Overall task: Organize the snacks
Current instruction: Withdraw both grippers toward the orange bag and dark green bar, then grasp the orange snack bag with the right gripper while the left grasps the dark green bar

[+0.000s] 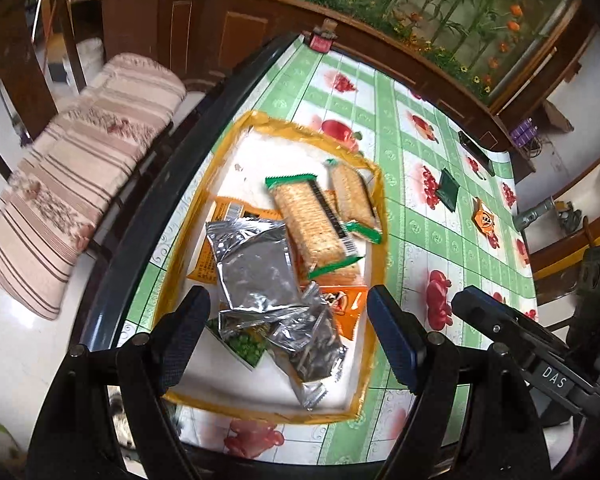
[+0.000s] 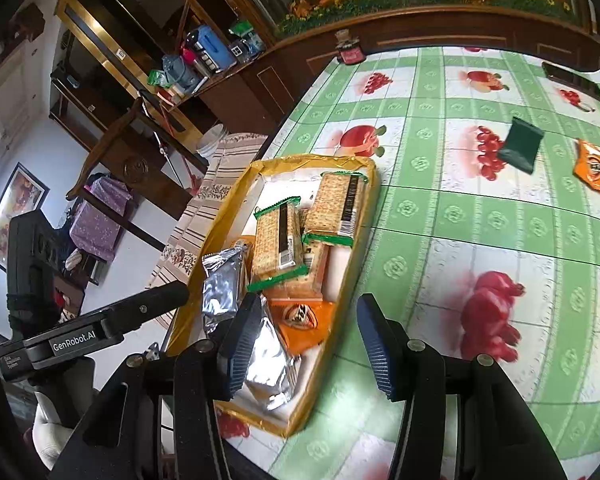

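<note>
A shallow white tray with a yellow taped rim lies on the table and holds cracker packs, silver foil packs, orange packs and a green pea pack. My left gripper is open and empty, hovering over the tray's near end. My right gripper is open and empty over the tray's near right edge. A dark green packet and an orange packet lie loose on the cloth to the right.
The table has a green checked fruit-print cloth. A black phone lies at the far right. A red clip sits at the far edge. A cushioned chair stands left of the table. The right gripper's body shows in the left view.
</note>
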`<state>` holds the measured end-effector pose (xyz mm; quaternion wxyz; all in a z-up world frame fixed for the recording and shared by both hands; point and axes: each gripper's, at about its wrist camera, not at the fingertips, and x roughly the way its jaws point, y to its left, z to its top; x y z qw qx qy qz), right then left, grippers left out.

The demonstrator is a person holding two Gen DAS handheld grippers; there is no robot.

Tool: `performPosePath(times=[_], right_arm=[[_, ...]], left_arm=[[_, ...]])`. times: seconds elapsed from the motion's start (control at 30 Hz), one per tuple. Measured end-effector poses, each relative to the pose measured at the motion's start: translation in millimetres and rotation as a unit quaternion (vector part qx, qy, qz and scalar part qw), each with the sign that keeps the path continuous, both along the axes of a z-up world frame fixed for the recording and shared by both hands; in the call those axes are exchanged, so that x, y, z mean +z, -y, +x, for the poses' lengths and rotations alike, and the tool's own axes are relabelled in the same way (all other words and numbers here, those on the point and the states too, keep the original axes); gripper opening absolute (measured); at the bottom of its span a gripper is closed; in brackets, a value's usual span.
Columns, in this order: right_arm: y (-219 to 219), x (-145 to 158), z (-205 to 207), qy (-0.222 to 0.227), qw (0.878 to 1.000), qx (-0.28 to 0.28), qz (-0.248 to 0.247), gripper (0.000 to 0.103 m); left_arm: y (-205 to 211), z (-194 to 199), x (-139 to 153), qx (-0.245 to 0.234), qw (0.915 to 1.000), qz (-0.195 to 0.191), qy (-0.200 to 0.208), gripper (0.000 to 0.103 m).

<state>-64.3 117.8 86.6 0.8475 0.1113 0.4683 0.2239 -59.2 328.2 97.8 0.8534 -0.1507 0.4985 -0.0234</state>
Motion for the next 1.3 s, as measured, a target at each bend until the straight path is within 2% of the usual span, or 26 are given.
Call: performPosePath(times=[0.1,0.2,0.33,0.37,0.43,0.47,0.5,0.53,0.57,0.67,0.77,0.83,0.97,1.03,1.1,1.2,1.3], right_arm=[[12,6,-10,0.007,1.0,-0.006,-0.001,0.053],[27,11,-19,0.012,1.0,-0.018,0.001,0.053],[48,21,-31,0.027,0.999,-0.03,0.005,0.053],[53,24,-33,0.03,0.999,-0.033,0.006,0.053],[67,30,-39,0.042,0.998,-0.042,0.009,0.054],[74,33,-41,0.046,0.998,-0.046,0.01,0.055],[82,35,-42,0.051,0.997,-0.052,0.011,0.055],[91,36,-42,0.053,0.997,-0.059,0.012,0.055],[99,36,-43,0.053,0.996,-0.066,0.013,0.055],[132,30,-47,0.045,0.994,-0.094,0.011,0.056],[170,16,-47,0.028,0.991,-0.134,0.008,0.057],[197,5,-43,0.013,0.986,-0.166,0.01,0.057],[240,-16,-26,-0.013,0.976,-0.217,0.022,0.058],[254,-22,-10,-0.02,0.972,-0.234,0.029,0.058],[267,-26,12,-0.024,0.968,-0.248,0.037,0.058],[277,-27,46,-0.021,0.965,-0.261,0.02,0.059],[291,-35,91,-0.039,0.959,-0.281,0.015,0.061]], left_arm=[[23,-10,20,-0.007,0.9981,0.055,0.028,0.081],[48,-22,46,-0.011,0.9904,0.116,0.075,0.081],[74,-43,91,0.007,0.9707,0.176,0.164,0.082],[80,-48,102,0.009,0.9664,0.178,0.185,0.088],[85,-51,115,0.01,0.9674,0.156,0.199,0.103],[87,-48,117,0.0,0.9727,0.127,0.194,0.103],[91,-39,114,-0.027,0.9815,0.079,0.173,0.103],[95,-34,109,-0.041,0.9856,0.051,0.156,0.103],[101,-30,104,-0.043,0.9876,0.044,0.144,0.103],[125,-32,105,-0.049,0.9829,0.079,0.159,0.103],[144,-33,115,-0.057,0.9763,0.084,0.191,0.103],[157,-25,116,-0.077,0.975,0.082,0.192,0.103],[180,21,106,-0.123,0.9802,0.045,0.148,0.103],[195,57,98,-0.147,0.9795,0.05,0.128,0.103],[213,92,86,-0.179,0.9748,0.07,0.114,0.103],[240,159,46,-0.226,0.9674,0.093,0.069,0.103],[254,203,7,-0.241,0.9676,0.069,0.027,0.103]])
